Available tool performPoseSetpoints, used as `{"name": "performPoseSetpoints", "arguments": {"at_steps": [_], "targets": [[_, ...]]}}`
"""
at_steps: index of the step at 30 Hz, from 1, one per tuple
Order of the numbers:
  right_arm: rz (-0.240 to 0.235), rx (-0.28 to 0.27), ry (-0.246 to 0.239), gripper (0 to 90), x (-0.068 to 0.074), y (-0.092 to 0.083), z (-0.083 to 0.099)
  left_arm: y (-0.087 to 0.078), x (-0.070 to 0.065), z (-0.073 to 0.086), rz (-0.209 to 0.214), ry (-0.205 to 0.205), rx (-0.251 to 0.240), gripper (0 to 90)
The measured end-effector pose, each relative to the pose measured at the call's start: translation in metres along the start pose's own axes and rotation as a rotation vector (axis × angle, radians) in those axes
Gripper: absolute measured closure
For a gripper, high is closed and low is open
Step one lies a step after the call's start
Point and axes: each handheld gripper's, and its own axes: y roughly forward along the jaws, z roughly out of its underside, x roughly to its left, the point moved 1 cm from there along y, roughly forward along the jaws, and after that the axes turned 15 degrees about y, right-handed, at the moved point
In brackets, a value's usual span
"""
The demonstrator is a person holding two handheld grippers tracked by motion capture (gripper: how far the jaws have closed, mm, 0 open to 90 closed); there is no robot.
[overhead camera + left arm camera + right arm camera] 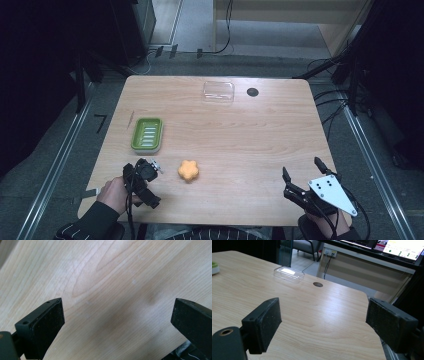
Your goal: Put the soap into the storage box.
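Wooden table: left claw, jaws wide and empty, is hovering beside flower-shaped orange soap; right claw is idling open, empty. Slippery soap could skid from an off-centre pinch.

Left claw and right claw agape.
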Motion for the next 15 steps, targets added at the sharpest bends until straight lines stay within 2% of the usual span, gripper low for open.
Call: {"name": "performPoseSetpoints", "arguments": {"at_steps": [6, 15], "targets": [[-0.001, 0.001, -0.001, 13.3, 0.0, 0.0, 0.0, -0.002, 0.0, -0.013, -0.003, 0.012, -0.035, 0.0], [0.0, 0.003, -0.002, 13.3, 0.0, 0.0, 0.0, -0.002, 0.003, -0.029, 0.002, 0.043, -0.044, 0.0]]}}
